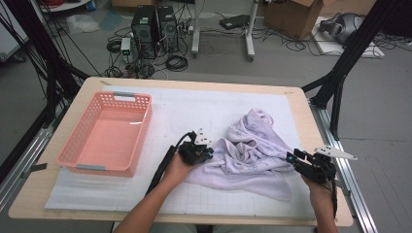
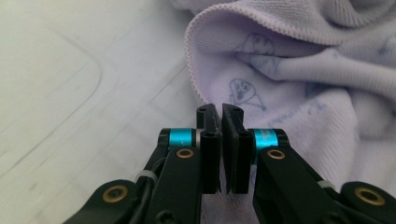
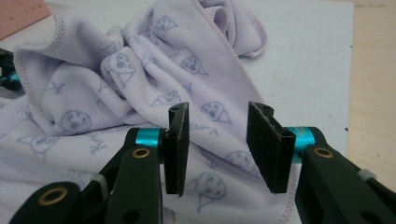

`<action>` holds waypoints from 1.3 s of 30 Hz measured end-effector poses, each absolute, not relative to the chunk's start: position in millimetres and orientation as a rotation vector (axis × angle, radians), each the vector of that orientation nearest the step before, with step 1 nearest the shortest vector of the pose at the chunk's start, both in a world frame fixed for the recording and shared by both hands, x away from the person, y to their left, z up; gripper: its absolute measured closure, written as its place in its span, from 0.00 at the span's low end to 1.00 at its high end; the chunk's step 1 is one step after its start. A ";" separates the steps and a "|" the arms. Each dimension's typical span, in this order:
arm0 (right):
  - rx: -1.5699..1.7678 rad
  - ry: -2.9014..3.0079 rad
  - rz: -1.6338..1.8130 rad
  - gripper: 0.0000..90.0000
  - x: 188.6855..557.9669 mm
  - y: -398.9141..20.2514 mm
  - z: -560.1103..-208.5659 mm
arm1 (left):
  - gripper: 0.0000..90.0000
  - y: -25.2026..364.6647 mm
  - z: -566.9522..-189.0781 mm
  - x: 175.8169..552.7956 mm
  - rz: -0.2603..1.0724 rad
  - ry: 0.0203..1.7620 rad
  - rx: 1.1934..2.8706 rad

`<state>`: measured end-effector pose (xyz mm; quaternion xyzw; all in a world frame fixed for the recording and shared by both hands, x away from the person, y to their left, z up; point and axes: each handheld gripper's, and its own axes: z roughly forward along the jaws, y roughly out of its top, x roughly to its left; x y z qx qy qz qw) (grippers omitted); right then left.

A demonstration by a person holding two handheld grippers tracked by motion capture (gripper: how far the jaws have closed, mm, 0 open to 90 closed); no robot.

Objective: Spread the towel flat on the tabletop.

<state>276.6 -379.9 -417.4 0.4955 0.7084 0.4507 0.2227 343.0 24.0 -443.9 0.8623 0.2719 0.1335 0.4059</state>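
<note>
A pale lilac towel [image 1: 252, 150] printed with small cartoon faces lies crumpled on the white gridded mat [image 1: 194, 109], right of centre. My left gripper [image 1: 210, 154] sits at the towel's left edge. In the left gripper view its jaws [image 2: 220, 108] are shut, pad against pad, with the towel's hem [image 2: 194, 70] right at the tips and no cloth showing between the pads. My right gripper [image 1: 290, 156] is at the towel's right edge. Seen in the right gripper view it [image 3: 219, 109] stands open just above the towel [image 3: 140, 60], nothing pinched.
A pink perforated basket [image 1: 63, 158] stands empty on the mat's left side. Bare wooden table [image 1: 303, 121] runs along the right of the mat. Black frame legs, computer towers [image 1: 155, 29] and cables are on the floor beyond the table's far edge.
</note>
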 end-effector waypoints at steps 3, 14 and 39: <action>1.375 1.955 1.244 0.65 277.1 -380.0 -418.1 | 0.95 46.7 -443.6 326.1 0.330 0.690 2.164; 1.377 2.003 1.224 0.60 299.9 -355.3 -419.2 | 0.95 103.8 -441.2 281.2 0.278 0.752 2.104; 1.141 2.419 1.091 0.93 269.2 -327.5 -426.3 | 0.53 55.8 -413.9 341.3 0.353 0.760 1.944</action>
